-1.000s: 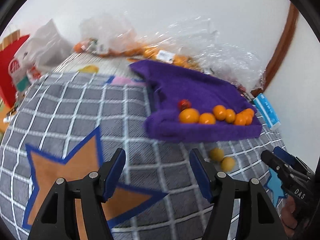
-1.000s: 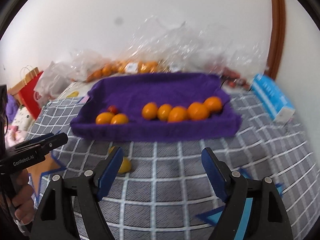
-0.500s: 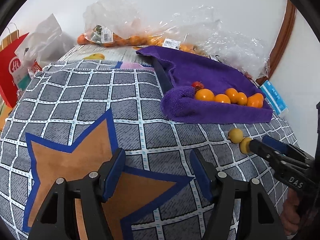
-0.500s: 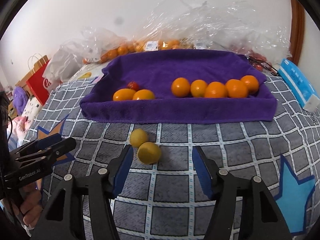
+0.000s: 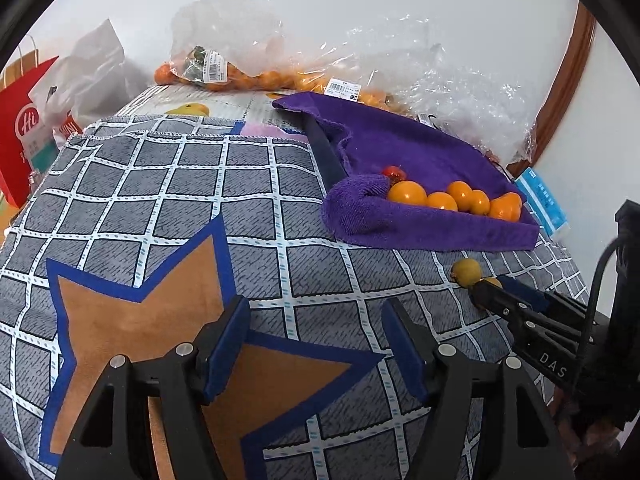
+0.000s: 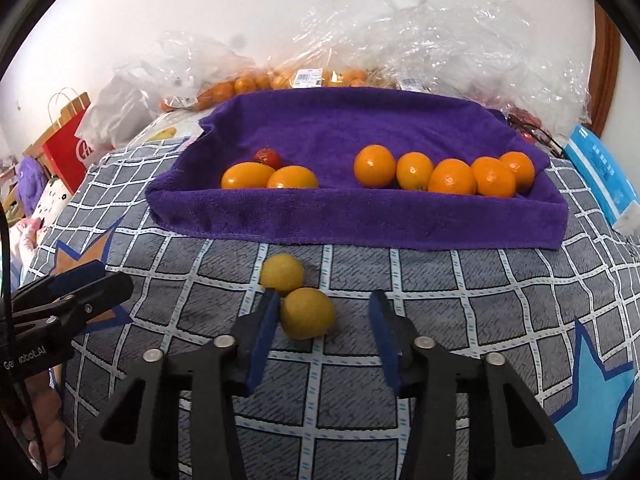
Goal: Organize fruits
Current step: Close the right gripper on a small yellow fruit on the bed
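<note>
Two small yellow fruits lie on the checked cloth in front of a purple towel-lined tray (image 6: 360, 216). My right gripper (image 6: 324, 300) has its jaws closing around the nearer yellow fruit (image 6: 307, 314). Its left pad (image 6: 266, 320) touches the fruit, while a gap remains at the right pad. The farther yellow fruit (image 6: 282, 273) sits just beyond. In the tray lie a row of oranges (image 6: 452, 176), two oval orange fruits (image 6: 248, 176) and a red tomato (image 6: 267, 157). My left gripper (image 5: 316, 308) hangs open over an orange star patch, holding nothing.
Clear plastic bags with oranges (image 6: 240, 84) and crumpled wrap (image 6: 440, 40) line the back wall. A blue box (image 6: 604, 172) lies right of the tray, and a red paper bag (image 6: 68, 148) stands at the left. The grey checked cloth (image 6: 440, 280) covers the surface.
My right gripper came down and forward to the two yellow fruits, and its jaws narrowed around the nearer one. The left gripper stays open over the star patch.
</note>
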The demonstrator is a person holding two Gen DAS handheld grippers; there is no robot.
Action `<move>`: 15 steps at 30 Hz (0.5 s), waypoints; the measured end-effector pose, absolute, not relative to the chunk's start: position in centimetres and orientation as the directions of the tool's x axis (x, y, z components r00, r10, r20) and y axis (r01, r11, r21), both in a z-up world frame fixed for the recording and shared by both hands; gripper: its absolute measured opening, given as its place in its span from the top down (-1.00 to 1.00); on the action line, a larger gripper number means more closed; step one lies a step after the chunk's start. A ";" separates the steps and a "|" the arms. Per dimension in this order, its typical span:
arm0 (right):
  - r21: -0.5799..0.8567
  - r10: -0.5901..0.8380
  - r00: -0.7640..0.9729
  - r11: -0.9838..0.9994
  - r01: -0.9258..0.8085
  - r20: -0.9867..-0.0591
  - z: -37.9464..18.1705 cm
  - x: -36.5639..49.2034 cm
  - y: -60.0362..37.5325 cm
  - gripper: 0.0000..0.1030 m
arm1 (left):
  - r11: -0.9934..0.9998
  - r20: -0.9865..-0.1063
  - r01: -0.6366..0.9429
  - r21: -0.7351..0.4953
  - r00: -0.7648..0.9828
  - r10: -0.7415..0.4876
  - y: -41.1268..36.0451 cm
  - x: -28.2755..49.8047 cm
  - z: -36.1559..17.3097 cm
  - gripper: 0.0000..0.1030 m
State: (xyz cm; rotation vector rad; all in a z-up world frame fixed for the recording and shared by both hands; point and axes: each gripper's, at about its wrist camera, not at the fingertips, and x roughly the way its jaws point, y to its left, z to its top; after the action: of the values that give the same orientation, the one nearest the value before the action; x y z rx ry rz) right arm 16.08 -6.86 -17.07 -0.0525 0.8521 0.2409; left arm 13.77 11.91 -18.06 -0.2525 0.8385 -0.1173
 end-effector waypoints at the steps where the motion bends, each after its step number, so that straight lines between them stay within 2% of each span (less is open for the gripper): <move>1: 0.045 0.190 0.633 0.970 -0.238 -0.750 -17.1 15.9 -6.7 0.45 | 0.963 -0.719 0.004 -0.270 0.665 -0.204 11.9 13.8 -18.1 -0.28; 5: 0.009 0.169 0.645 0.970 -0.243 -0.745 -17.1 15.5 -6.2 0.45 | 0.962 -0.718 0.005 -0.273 0.665 -0.207 11.9 13.8 -18.1 -0.29; 15: 0.021 0.197 0.678 0.966 -0.259 -0.708 -15.6 14.3 -7.4 0.45 | 0.963 -0.718 0.007 -0.270 0.664 -0.206 11.8 13.8 -18.1 -0.31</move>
State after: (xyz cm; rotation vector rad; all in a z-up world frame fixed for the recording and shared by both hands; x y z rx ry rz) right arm 14.25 -7.41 -15.62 -0.0831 0.7856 0.2565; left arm 13.78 11.83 -18.07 -0.2540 0.8380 -0.1220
